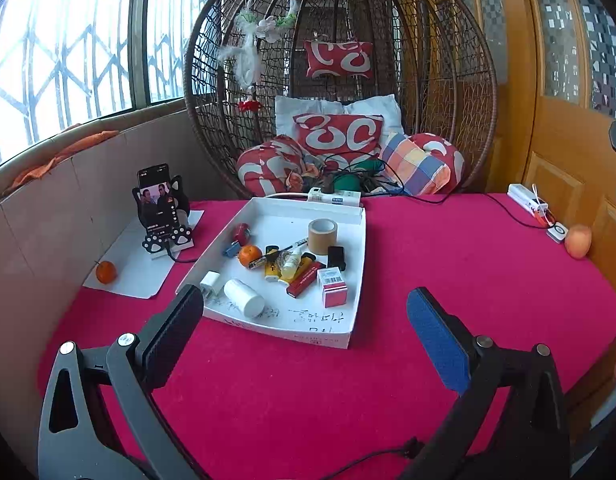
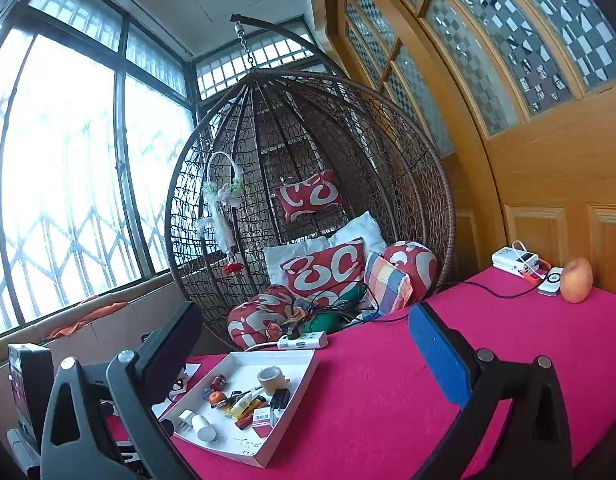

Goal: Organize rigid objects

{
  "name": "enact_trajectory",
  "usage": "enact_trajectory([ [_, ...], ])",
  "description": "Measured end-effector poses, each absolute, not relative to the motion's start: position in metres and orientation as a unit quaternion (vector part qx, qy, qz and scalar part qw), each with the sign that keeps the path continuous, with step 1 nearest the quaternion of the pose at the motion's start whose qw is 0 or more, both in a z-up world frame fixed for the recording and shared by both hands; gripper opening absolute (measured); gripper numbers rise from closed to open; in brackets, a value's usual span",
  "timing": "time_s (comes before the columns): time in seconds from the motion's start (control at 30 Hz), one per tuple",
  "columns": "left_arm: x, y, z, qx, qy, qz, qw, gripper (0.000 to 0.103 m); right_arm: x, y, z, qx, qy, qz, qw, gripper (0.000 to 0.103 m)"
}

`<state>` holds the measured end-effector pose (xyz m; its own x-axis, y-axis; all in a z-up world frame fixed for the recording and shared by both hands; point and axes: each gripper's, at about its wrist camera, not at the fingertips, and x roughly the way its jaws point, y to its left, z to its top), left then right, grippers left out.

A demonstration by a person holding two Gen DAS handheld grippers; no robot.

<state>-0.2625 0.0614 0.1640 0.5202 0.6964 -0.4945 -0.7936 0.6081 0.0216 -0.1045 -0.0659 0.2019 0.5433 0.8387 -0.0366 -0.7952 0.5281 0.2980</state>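
White cardboard forms the one tray (image 1: pixel 357 240) on the red cloth (image 1: pixel 447 280) in the left wrist view, holding one tape roll (image 1: pixel 322 236), one white bottle (image 1: pixel 244 298) and one orange (image 1: pixel 250 255); a second orange (image 1: pixel 106 272) lies outside. The left gripper (image 1: pixel 304 312) gapes wide, empty, near the tray. From the right wrist, the right gripper (image 2: pixel 308 344) also stands wide, holding nothing, above the same tray (image 2: pixel 304 376); one apple (image 2: pixel 576 280) sits well apart.

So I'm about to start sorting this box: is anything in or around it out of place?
Mostly the fruit: one orange sits in the white tray among hard items, another orange lies on the paper beside the phone stand. The white bottle lies tipped over.
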Motion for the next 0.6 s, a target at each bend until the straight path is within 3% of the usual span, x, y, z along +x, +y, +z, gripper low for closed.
enact_trajectory([
  [0.6, -0.275, 0.051, 0.168, -0.102, 0.222, 0.437, 0.866, 0.103, -0.117, -0.074, 0.205, 0.12, 0.08, 0.479, 0.866, 0.103],
])
